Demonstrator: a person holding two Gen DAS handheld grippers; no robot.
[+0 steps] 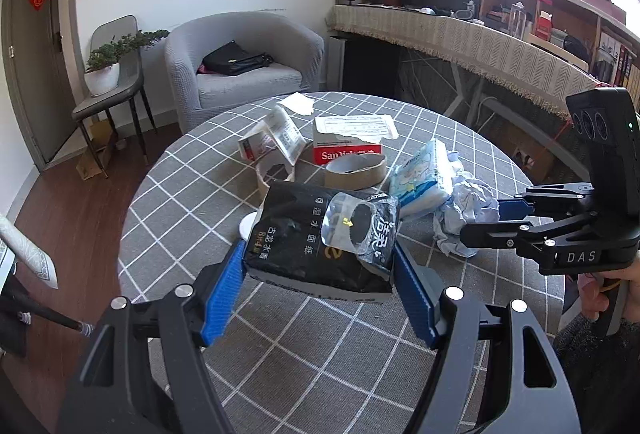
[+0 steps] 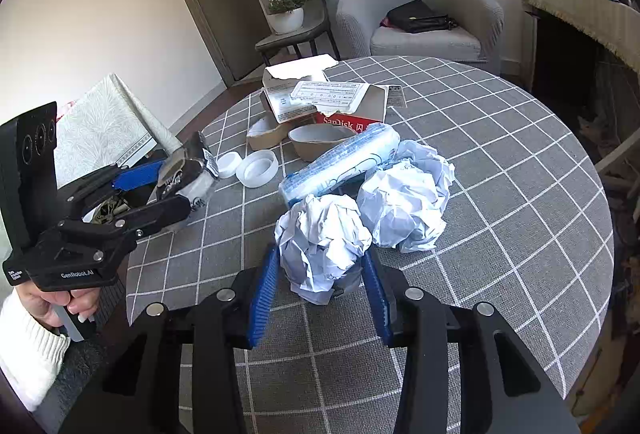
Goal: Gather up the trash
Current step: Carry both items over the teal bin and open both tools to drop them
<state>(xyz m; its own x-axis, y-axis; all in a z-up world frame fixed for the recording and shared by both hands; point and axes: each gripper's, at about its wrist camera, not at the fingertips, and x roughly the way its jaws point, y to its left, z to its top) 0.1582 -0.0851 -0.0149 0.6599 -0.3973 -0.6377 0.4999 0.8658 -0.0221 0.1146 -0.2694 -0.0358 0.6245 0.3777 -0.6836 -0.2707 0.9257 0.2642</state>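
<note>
My left gripper (image 1: 320, 266) is shut on a black tissue packet (image 1: 316, 238) with a torn clear opening and holds it above the round table (image 1: 312, 354). It also shows in the right wrist view (image 2: 168, 190) at the left, with the packet (image 2: 188, 170) between its blue pads. My right gripper (image 2: 320, 274) is shut on a crumpled white paper ball (image 2: 320, 238) on the tablecloth. A second paper ball (image 2: 404, 202) lies just beyond it, touching a blue wet-wipe pack (image 2: 340, 162). In the left wrist view the right gripper (image 1: 484, 222) reaches into the crumpled paper (image 1: 464, 210).
Farther on the table lie a red SanDisk box (image 2: 352, 114) with paper on top, torn cardboard tape rings (image 2: 316, 142), white lids (image 2: 256, 166) and a torn carton (image 1: 276, 138). A grey armchair (image 1: 244, 62) and a chair with a plant (image 1: 108, 62) stand behind.
</note>
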